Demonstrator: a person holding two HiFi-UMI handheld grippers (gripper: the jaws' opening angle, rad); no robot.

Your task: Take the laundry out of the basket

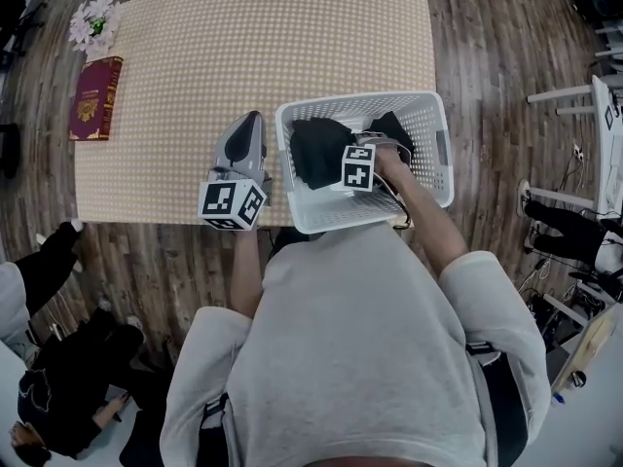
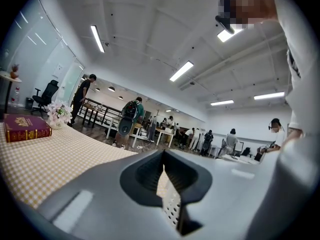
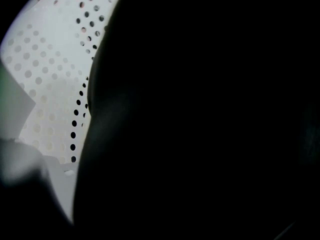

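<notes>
I'm sinking the right gripper (image 1: 375, 154) straight down into the crumpled black laundry (image 1: 316, 149), which is lying in the white perforated plastic basket (image 1: 428, 105) at the checked table's (image 1: 243, 47) near edge. Cloth is blacking out its jaws, so I can't tell their grip. The left gripper (image 1: 251, 123) is idling beside the basket, jaws together and empty. Snagged cloth could drag the unsteadied basket off that edge.

Jaws of the right gripper (image 1: 358, 166) are not seen: its view is blacked out almost fully by dark laundry (image 3: 200, 114), and only a blurred strip of basket (image 3: 45, 84) wall is left. Near rim is partly covered by the person's torso (image 1: 370, 339). Title on the book (image 1: 94, 98) can't be read.
</notes>
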